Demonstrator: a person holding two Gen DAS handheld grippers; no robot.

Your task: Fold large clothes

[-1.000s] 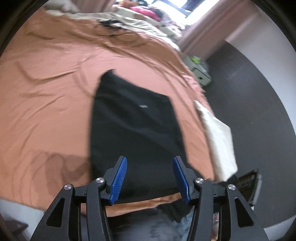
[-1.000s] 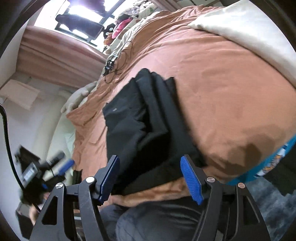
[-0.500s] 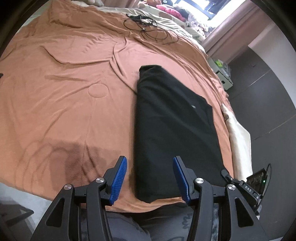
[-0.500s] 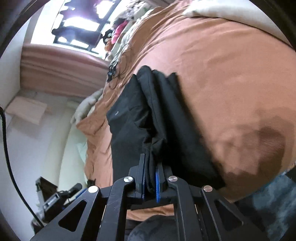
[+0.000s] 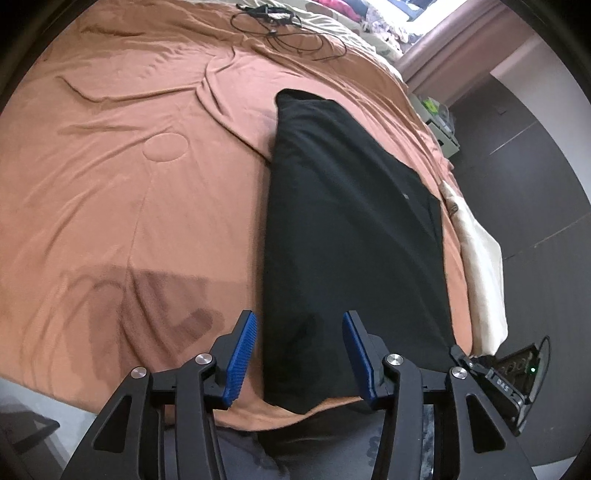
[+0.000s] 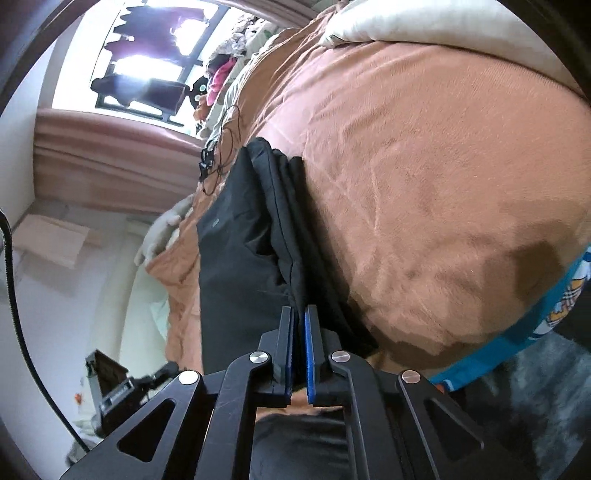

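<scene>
A black garment [image 5: 351, 229] lies folded into a long strip on the orange-brown bed cover [image 5: 110, 184], its near end at the bed's front edge. My left gripper [image 5: 299, 354] is open and empty, its blue pads just above the garment's near left corner. In the right wrist view the same garment [image 6: 236, 258] shows stacked folded layers along its right side. My right gripper [image 6: 300, 328] is shut on the near edge of those layers.
A black cable [image 5: 280, 26] lies coiled at the far end of the bed. A cream pillow [image 5: 480, 273] sits along the bed's right edge and also shows in the right wrist view [image 6: 424, 26]. Dark floor lies beyond; a window [image 6: 147, 62] is far off.
My right gripper closed from open onto the garment's near edge. The left view swung so the garment now lies straight ahead, with the open left gripper lower over its near end.
</scene>
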